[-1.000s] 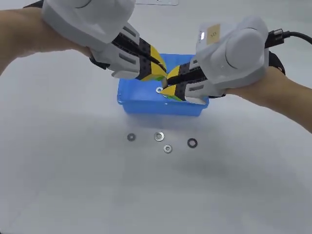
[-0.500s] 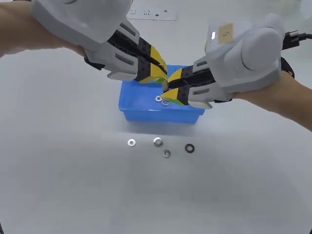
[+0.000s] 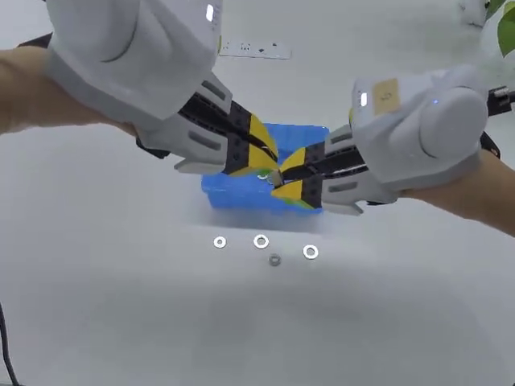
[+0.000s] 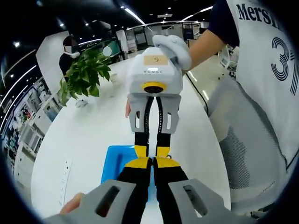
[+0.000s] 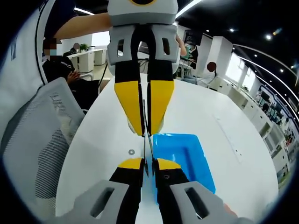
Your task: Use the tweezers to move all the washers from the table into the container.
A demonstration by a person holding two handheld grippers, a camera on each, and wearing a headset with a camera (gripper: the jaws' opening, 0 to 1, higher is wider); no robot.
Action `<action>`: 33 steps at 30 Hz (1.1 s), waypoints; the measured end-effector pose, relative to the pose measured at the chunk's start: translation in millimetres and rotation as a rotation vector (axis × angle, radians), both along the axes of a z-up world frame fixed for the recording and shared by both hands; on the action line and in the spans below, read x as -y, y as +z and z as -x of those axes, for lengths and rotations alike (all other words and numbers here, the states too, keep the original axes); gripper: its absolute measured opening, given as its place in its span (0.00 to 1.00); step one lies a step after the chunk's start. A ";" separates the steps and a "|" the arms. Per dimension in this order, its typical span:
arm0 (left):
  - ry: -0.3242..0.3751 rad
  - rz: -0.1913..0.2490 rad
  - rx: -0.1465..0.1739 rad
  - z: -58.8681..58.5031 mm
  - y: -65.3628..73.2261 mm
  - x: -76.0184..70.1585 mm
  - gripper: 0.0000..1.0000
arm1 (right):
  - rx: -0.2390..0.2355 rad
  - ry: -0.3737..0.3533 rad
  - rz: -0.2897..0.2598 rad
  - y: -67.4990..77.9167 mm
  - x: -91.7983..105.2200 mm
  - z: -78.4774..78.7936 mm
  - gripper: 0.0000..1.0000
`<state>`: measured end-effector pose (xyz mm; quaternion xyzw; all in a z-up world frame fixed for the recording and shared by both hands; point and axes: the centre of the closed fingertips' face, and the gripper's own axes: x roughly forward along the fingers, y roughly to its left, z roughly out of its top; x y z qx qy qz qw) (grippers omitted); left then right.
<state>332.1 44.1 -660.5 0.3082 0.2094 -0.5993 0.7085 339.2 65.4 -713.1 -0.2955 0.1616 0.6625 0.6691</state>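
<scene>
Pinching the tweezers [image 5: 147,140] jointly above the container [image 3: 241,197], left gripper [image 3: 270,161] and right gripper [image 3: 283,182] hover beyond four washers [image 3: 261,241] nearer the person.

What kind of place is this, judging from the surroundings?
Probably an open-plan office. A long white table has a grey mesh office chair beside it, a leafy green potted plant stands at its far end, and bright ceiling strip lights run overhead.

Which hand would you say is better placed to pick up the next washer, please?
The right gripper, probably: the tweezers sit between its fingers, and it hangs nearer the washers.
</scene>
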 end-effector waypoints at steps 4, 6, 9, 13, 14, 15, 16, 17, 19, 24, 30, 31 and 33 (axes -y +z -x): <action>0.004 0.003 -0.004 7.4 -1.1 0.7 0.06 | -0.003 0.003 0.005 -1.5 0.8 8.5 0.11; 0.003 0.005 -0.008 12.7 -1.9 1.4 0.06 | -0.007 0.005 0.003 -3.0 0.9 13.7 0.11; 0.004 0.007 -0.013 19.6 -5.4 0.9 0.06 | -0.018 0.003 0.001 -7.5 1.4 16.8 0.11; 0.009 0.017 -0.022 28.7 -10.7 0.0 0.06 | -0.030 -0.001 -0.002 -12.6 2.0 27.5 0.11; 0.012 0.017 -0.028 30.5 -12.3 -0.5 0.06 | -0.029 0.000 0.000 -14.0 1.8 29.4 0.11; 0.014 0.014 -0.033 32.5 -15.1 -1.0 0.06 | -0.029 0.005 0.007 -17.1 2.1 32.6 0.11; 0.015 0.013 -0.038 33.8 -17.0 -1.2 0.06 | -0.028 0.006 0.010 -19.0 2.2 34.0 0.11; 0.018 0.013 -0.046 35.7 -20.1 -1.2 0.06 | -0.032 0.007 0.015 -22.2 2.5 35.8 0.11; 0.020 0.009 -0.051 38.2 -24.3 -0.6 0.06 | -0.034 0.010 0.022 -26.5 3.4 38.1 0.11; 0.034 0.004 -0.074 43.6 -36.3 0.7 0.06 | -0.051 0.012 0.036 -39.1 5.2 43.2 0.11; 0.038 -0.013 -0.105 46.4 -49.0 -1.8 0.06 | -0.084 0.008 0.032 -52.9 1.9 47.7 0.11; 0.038 -0.017 -0.107 46.5 -50.4 -2.3 0.06 | -0.084 0.008 0.032 -54.9 1.1 47.4 0.11; 0.040 -0.022 -0.112 46.3 -52.5 -3.2 0.06 | -0.090 0.007 0.030 -56.9 -0.1 47.1 0.11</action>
